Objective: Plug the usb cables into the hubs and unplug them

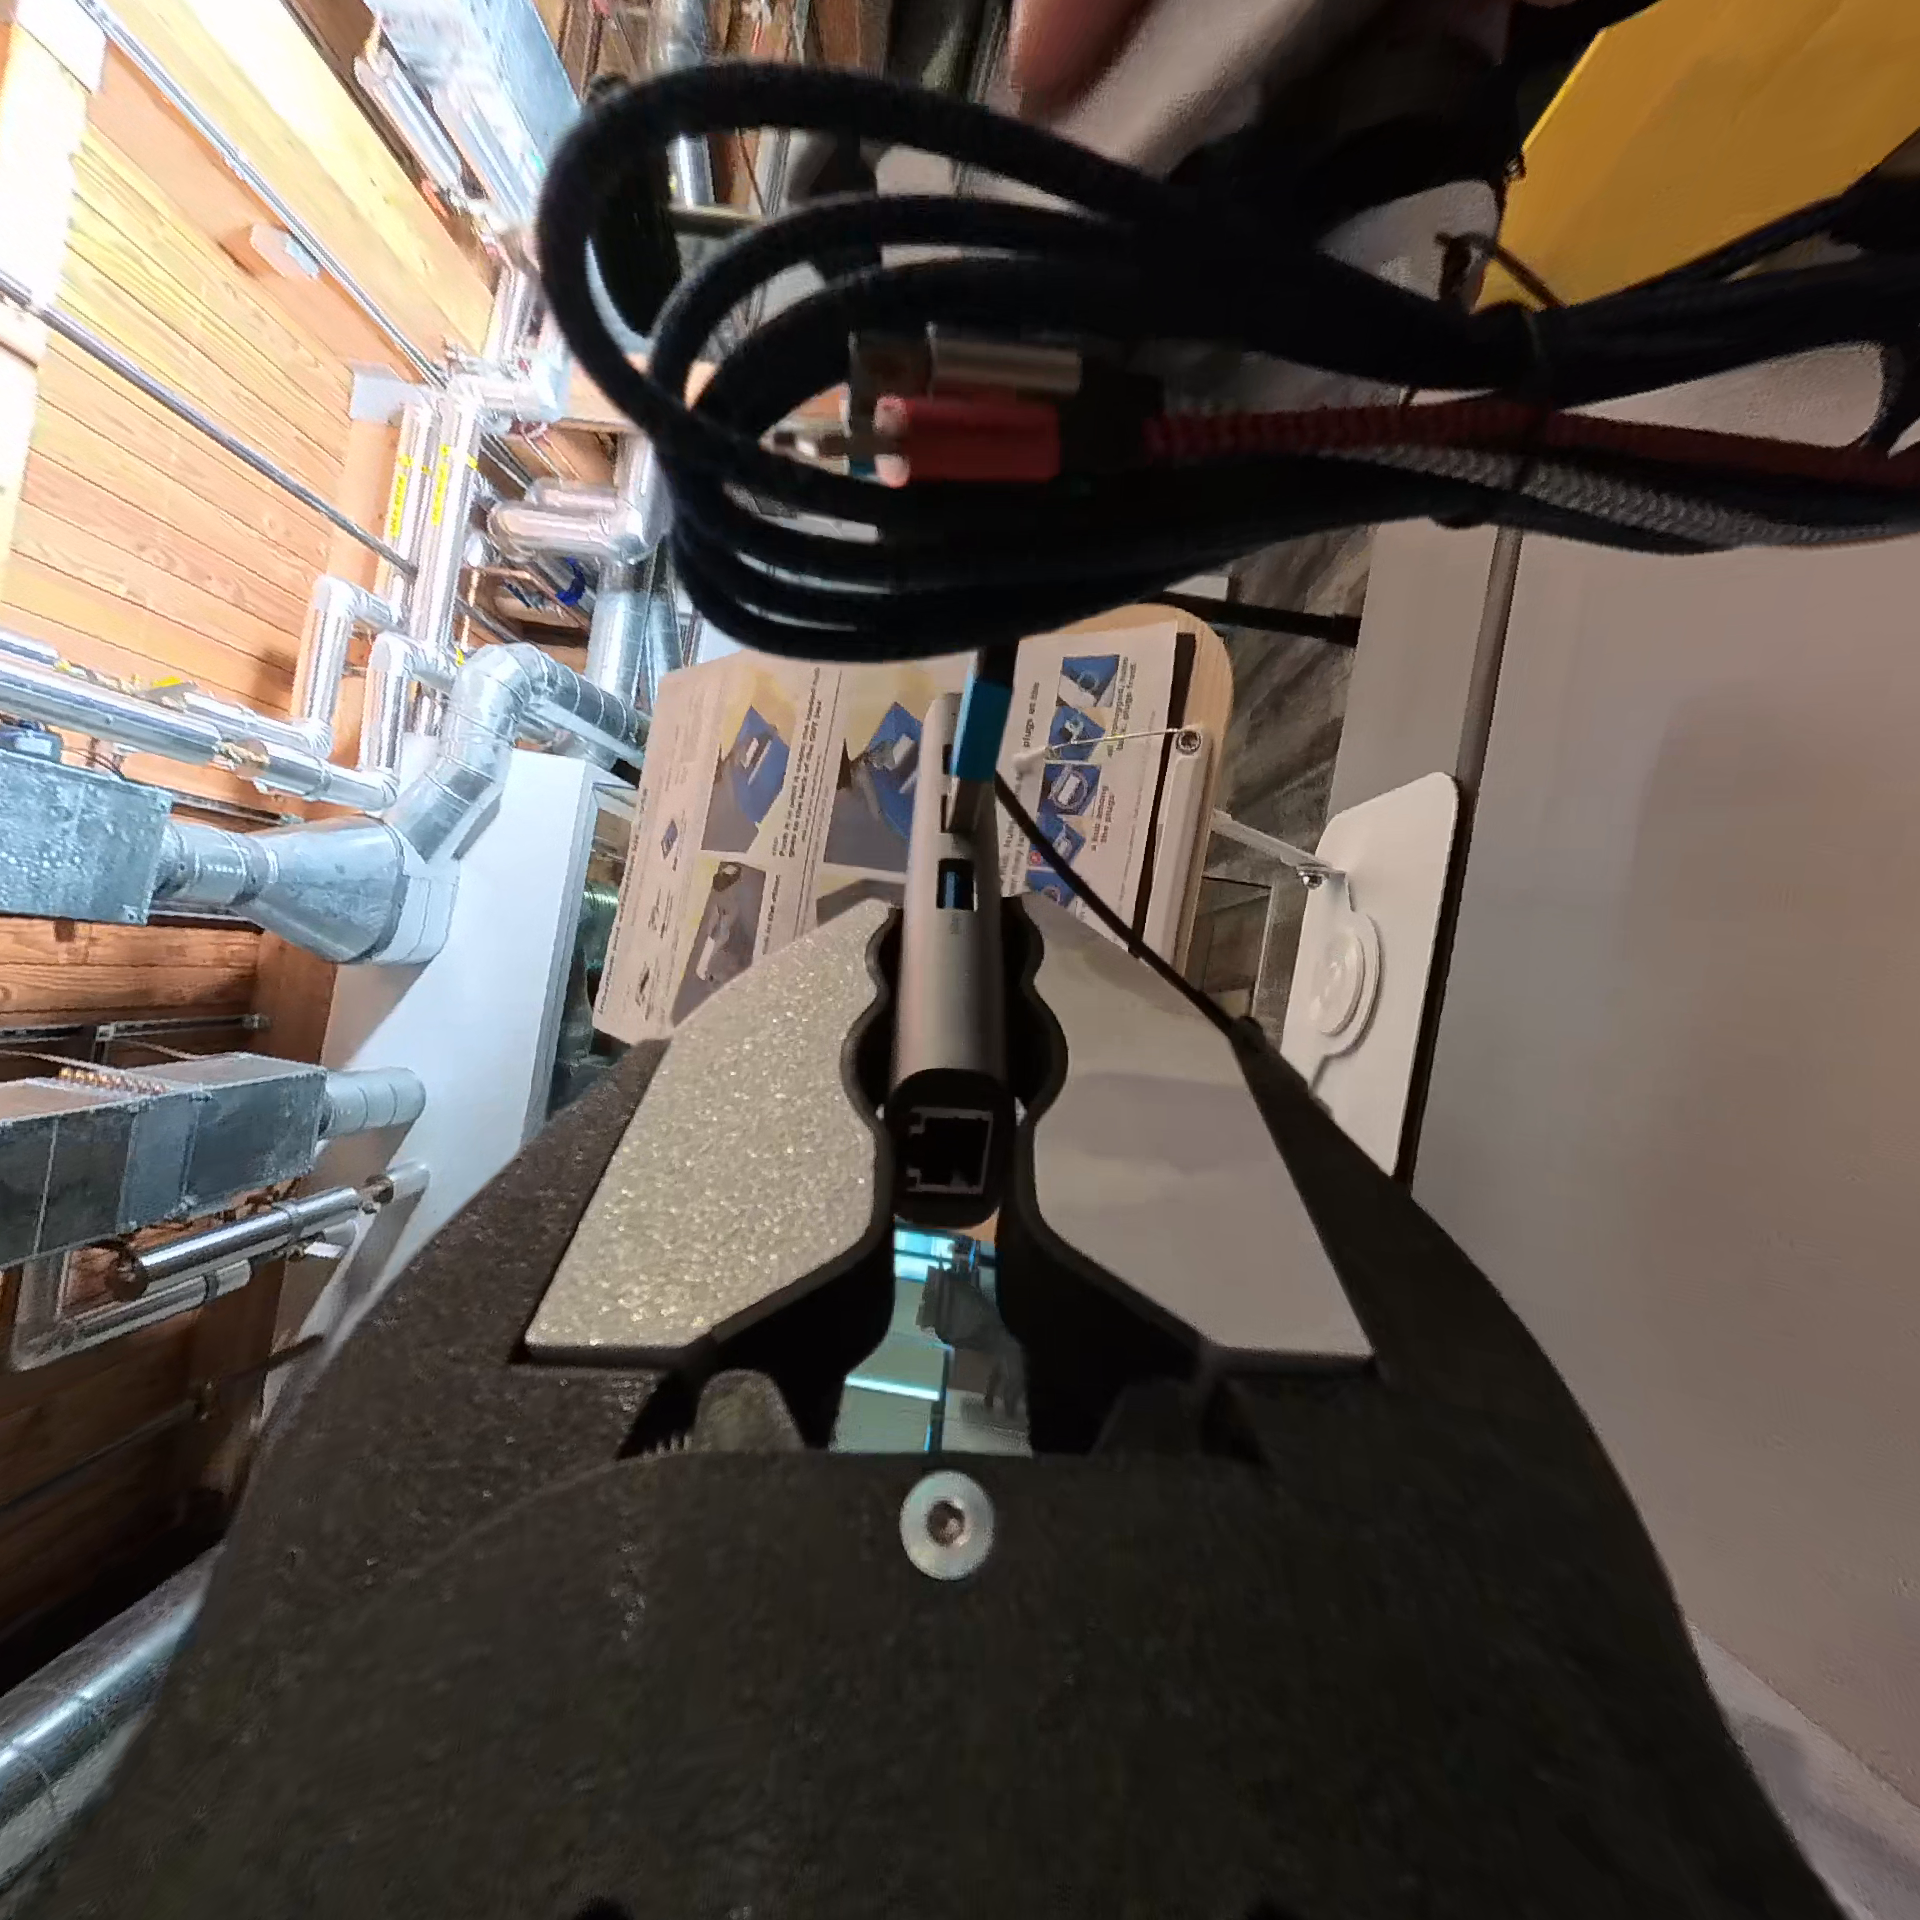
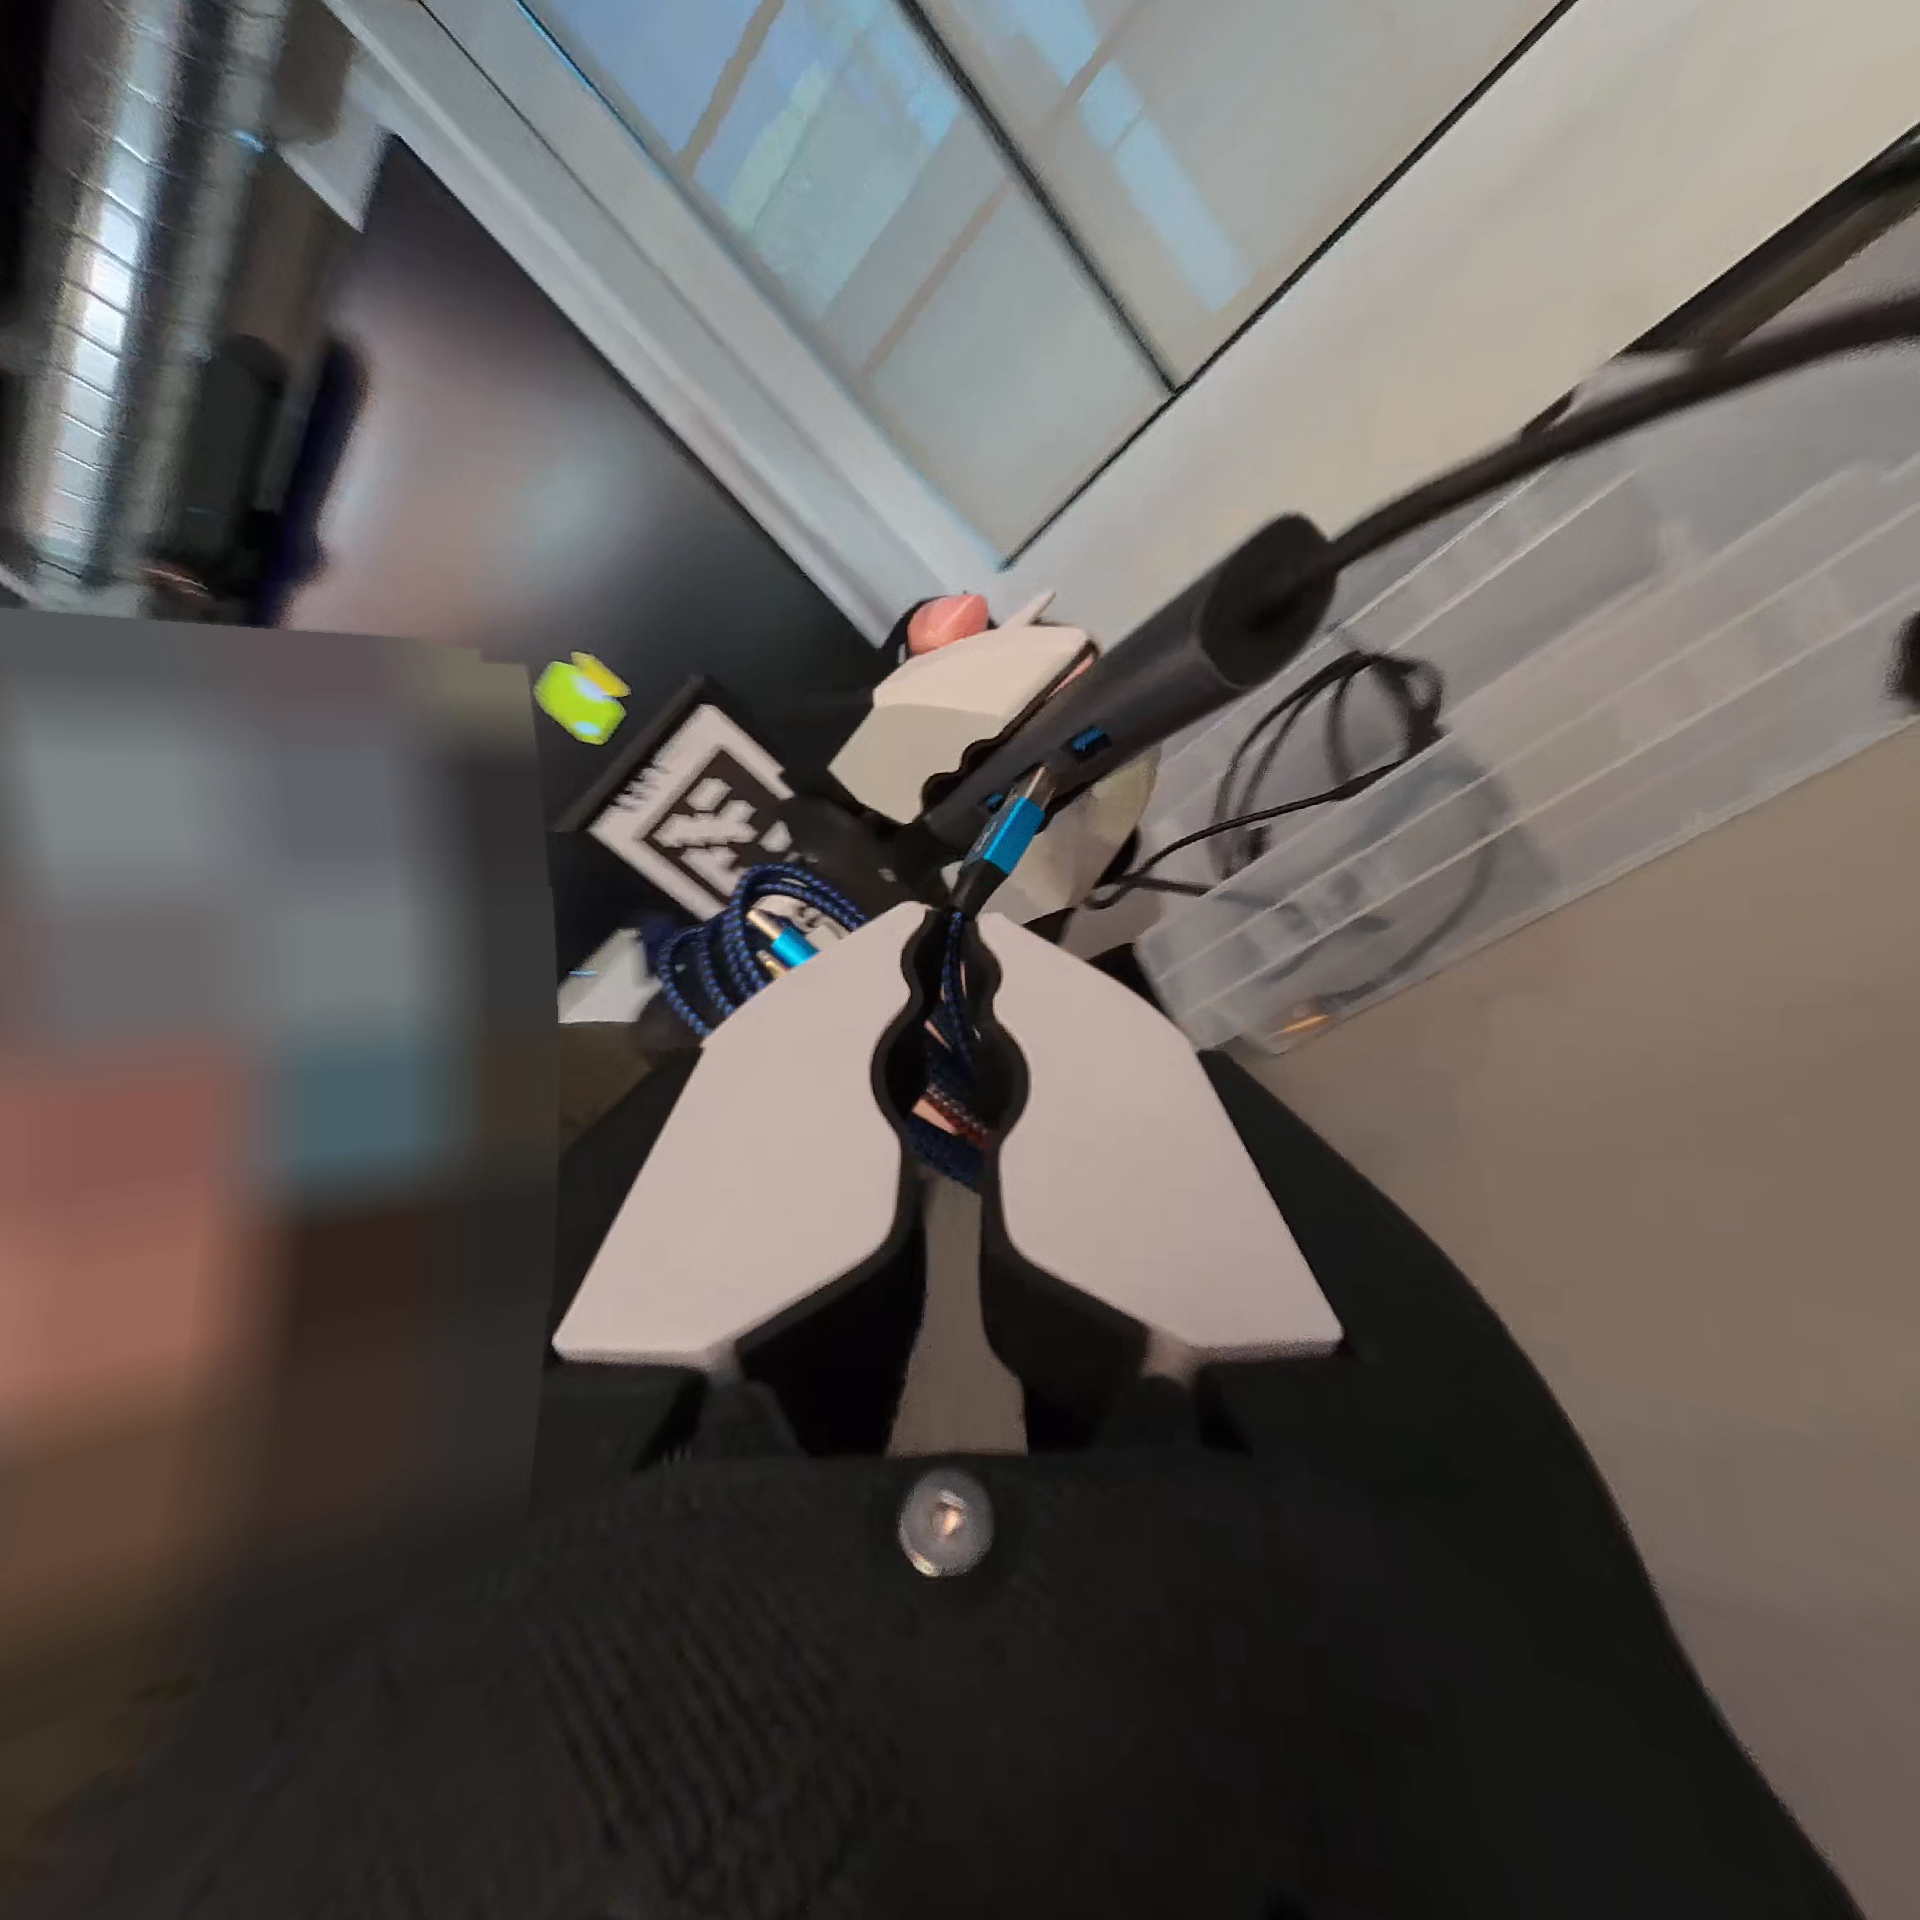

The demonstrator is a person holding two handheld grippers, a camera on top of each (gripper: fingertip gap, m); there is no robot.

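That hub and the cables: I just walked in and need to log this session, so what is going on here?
A person is working with two handheld tools. The left tool is shut on a grey hub, holding it up off the table. The right tool is shut on a blue braided cable just behind its blue plug. That plug sits at one of the hub's side ports; whether it is fully seated cannot be told. A bundle of other cables hangs nearby, unplugged.
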